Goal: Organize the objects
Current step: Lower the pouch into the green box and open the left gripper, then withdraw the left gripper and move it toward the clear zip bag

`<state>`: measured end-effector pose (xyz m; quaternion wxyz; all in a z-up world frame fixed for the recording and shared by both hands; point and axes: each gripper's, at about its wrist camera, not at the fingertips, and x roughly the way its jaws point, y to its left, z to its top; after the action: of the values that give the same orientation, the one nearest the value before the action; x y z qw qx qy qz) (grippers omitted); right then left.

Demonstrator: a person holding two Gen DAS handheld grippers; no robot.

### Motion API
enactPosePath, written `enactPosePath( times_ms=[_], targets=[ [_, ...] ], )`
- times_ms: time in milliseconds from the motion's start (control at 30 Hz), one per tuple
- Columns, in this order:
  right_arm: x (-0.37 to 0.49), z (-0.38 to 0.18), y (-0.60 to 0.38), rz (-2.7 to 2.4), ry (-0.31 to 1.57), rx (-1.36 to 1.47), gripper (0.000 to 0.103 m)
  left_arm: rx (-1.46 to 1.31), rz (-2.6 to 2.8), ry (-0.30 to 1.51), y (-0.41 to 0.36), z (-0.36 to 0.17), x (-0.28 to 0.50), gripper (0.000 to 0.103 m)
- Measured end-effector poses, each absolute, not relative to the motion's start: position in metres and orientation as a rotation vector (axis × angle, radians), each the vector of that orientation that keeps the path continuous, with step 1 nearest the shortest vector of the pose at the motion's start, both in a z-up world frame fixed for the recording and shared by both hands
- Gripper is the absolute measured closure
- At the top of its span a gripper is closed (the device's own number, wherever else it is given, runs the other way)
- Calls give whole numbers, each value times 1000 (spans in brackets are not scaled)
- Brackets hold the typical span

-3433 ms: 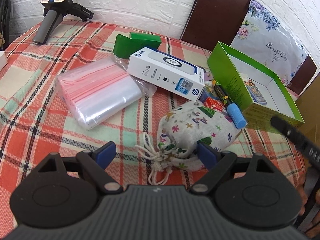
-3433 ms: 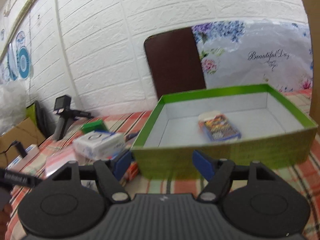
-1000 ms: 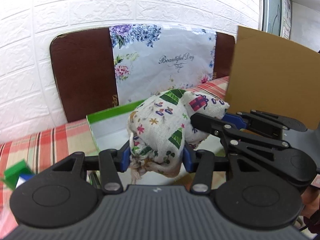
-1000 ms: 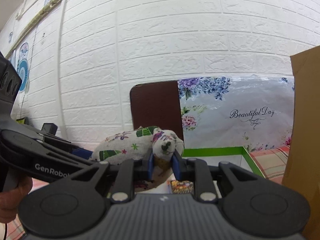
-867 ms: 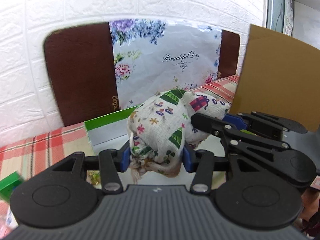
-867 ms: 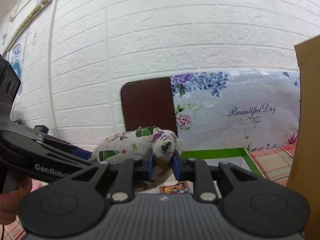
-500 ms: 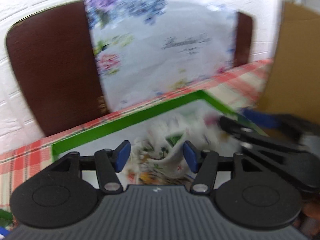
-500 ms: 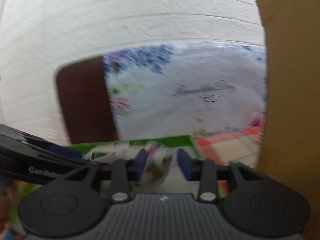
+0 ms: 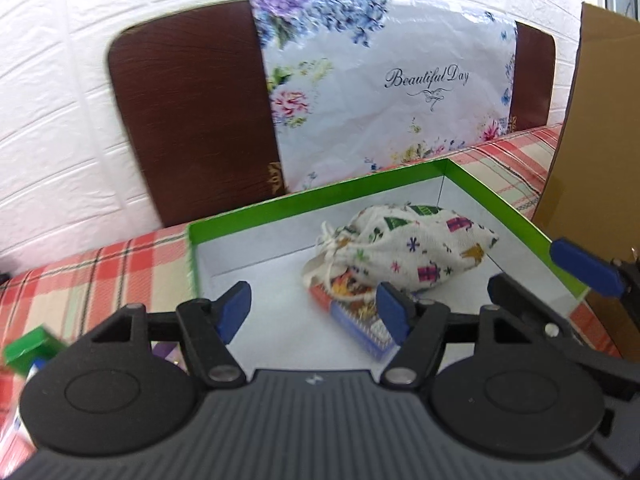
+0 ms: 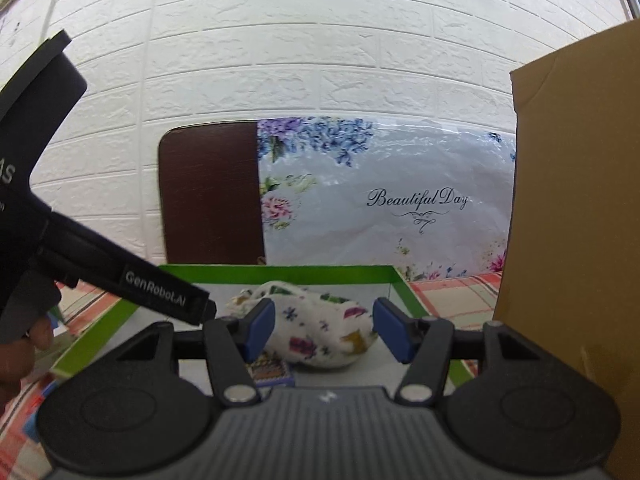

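Observation:
A white drawstring pouch (image 9: 404,246) with coloured prints lies inside the green box (image 9: 320,196), partly on top of a small colourful packet (image 9: 356,312). My left gripper (image 9: 314,312) is open and empty above the box's near side. My right gripper (image 10: 326,330) is open and empty, just in front of the pouch (image 10: 316,330), which rests in the green box (image 10: 280,270). The packet (image 10: 270,372) shows under the pouch. The right gripper's blue fingertip (image 9: 584,266) shows at the right of the left wrist view.
A brown cardboard box (image 10: 572,240) stands close on the right. A dark chair back with a floral bag (image 9: 380,92) is behind the table. A plaid tablecloth (image 9: 100,276) covers the table. A green item (image 9: 28,346) lies at far left.
Both grippers held the pouch in the air a second ago. Both have opened, and the pouch now lies in the green box. Both grippers have drawn back a little.

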<state>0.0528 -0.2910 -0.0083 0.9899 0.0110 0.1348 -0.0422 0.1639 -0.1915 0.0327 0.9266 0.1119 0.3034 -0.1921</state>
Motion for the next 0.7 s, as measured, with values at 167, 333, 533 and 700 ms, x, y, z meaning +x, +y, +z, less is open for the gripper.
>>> enactPosePath(
  times_ms=[167, 333, 533, 700],
  targets=[
    [29, -1, -281, -54, 282, 13, 47, 224, -348, 634, -176, 34, 136, 31],
    [5, 8, -266, -14, 269, -25, 47, 212, -291, 658, -153, 27, 110, 31],
    [-11, 13, -242, 50, 277, -40, 46, 177, -239, 688, -123, 19, 87, 30],
    [-23, 10, -221, 104, 299, -64, 46, 171, -201, 692, -102, 12, 72, 25]
  ],
)
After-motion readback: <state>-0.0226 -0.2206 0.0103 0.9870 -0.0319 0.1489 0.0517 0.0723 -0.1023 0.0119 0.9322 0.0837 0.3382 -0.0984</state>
